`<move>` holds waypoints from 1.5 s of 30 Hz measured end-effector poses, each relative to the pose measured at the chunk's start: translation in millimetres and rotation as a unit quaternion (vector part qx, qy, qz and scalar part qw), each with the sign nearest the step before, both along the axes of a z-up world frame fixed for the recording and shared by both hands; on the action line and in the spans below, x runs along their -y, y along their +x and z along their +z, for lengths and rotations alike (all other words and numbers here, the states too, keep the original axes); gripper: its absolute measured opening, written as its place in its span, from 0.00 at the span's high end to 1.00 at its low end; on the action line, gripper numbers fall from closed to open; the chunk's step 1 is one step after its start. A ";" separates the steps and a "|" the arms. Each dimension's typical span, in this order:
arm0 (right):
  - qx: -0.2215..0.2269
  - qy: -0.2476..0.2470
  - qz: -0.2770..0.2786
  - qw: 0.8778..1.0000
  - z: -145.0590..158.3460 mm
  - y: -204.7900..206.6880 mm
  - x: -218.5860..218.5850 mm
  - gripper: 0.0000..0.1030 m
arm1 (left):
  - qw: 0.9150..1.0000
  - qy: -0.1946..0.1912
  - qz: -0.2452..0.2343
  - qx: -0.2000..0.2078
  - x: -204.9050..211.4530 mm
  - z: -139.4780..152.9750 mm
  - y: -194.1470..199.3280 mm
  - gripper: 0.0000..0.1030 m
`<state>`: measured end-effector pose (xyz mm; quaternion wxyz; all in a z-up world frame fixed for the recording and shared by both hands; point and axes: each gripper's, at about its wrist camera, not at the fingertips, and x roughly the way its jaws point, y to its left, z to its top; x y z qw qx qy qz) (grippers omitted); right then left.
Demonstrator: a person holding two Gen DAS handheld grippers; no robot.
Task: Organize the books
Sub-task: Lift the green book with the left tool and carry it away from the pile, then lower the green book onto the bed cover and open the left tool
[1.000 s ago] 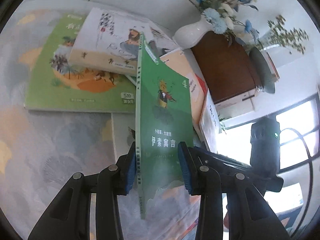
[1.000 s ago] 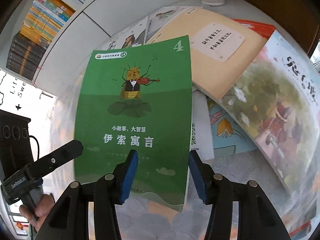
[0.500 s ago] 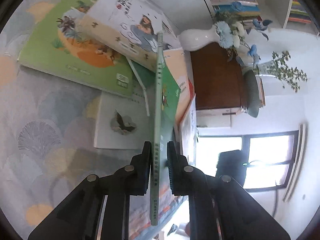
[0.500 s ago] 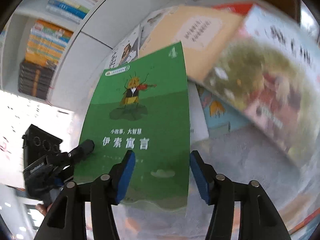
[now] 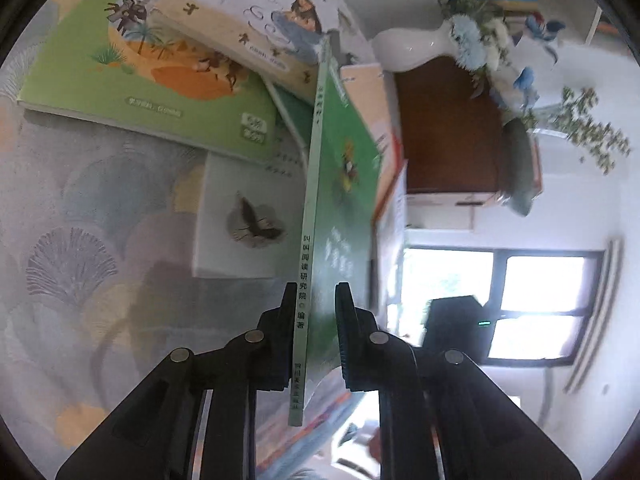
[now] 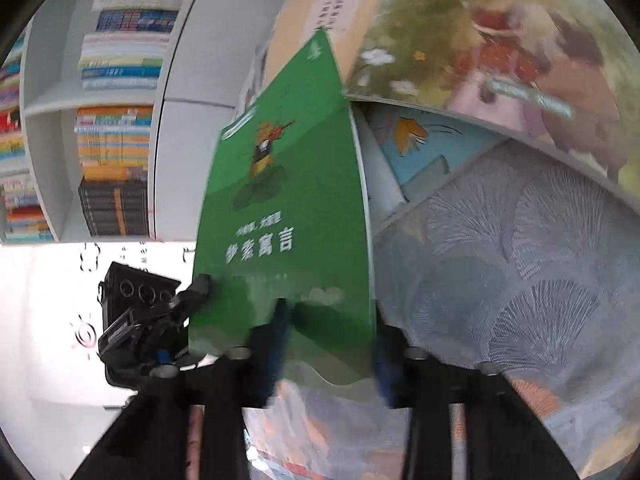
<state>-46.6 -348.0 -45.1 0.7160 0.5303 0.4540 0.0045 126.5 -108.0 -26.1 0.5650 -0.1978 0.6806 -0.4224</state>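
The left gripper (image 5: 312, 312) pinches the green book (image 5: 344, 184) by its spine, while the right gripper (image 6: 332, 344) jaws are closing around its lower edge.

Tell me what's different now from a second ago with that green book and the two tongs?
The left tongs, open around the thin green paperback book a second ago, have clamped its spine and tipped it edge-on. The right tongs are closing around its lower edge; blur hides whether they press it. The other picture books on the patterned cloth stayed put.

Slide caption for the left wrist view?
Left hand-held gripper clamps the green book by its spine above scattered books.
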 end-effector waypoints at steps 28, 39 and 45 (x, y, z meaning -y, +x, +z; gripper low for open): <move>0.117 -0.404 0.275 0.865 142.4 174.8 -250.5 0.77 | 0.939 0.109 0.116 0.306 -171.3 95.3 58.6 0.82; 0.122 -0.379 0.283 0.873 92.4 271.3 -287.5 0.77 | 0.927 0.150 0.150 0.311 -199.9 58.2 135.1 0.82; 0.116 -0.375 0.279 0.876 75.2 297.2 -297.3 0.76 | 0.922 0.159 0.156 0.316 -203.3 47.4 153.4 0.82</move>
